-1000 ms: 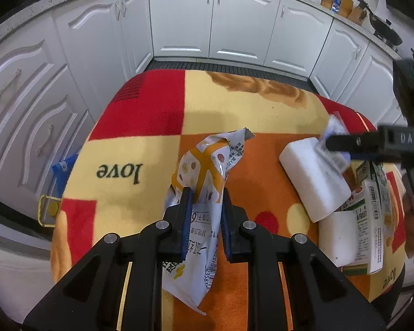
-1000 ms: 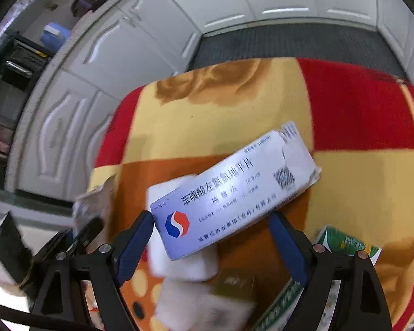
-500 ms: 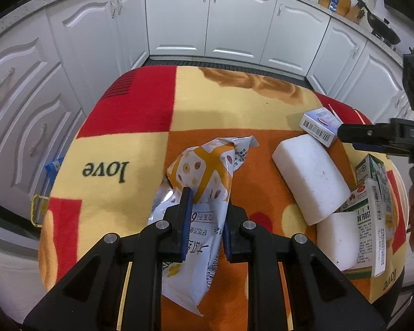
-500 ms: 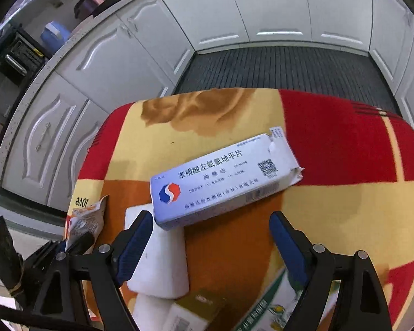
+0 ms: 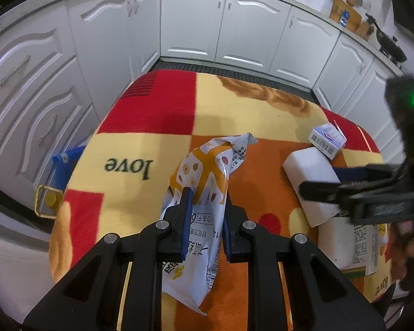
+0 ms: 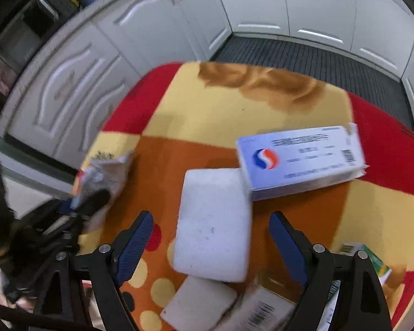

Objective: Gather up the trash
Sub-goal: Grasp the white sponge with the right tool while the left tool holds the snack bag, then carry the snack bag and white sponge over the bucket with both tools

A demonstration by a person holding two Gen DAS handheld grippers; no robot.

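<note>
My left gripper (image 5: pixel 205 193) is shut on a yellow-and-white snack wrapper (image 5: pixel 204 160), which stands up from the patterned tablecloth (image 5: pixel 157 115). My right gripper (image 6: pixel 211 216) is open, its blue pads on either side of a white foam block (image 6: pixel 209 248) without touching it. A white-and-blue medicine box (image 6: pixel 300 160) lies on the cloth just beyond that block, free of both grippers. In the left wrist view the right gripper (image 5: pixel 320 179) reaches in from the right over the foam block (image 5: pixel 312 176), with the medicine box (image 5: pixel 327 139) behind it.
A second white block (image 6: pixel 198 300), a brown barcoded box (image 6: pixel 262 309) and a green carton (image 5: pixel 369 248) lie near the table's front right. White kitchen cabinets (image 5: pixel 223 27) ring the table. A blue object (image 5: pixel 66 160) sits beside the table's left edge.
The medicine box, up between the right jaws a second ago, now lies on the cloth. The right gripper has swung over the white block. The left gripper keeps its grip on the wrapper.
</note>
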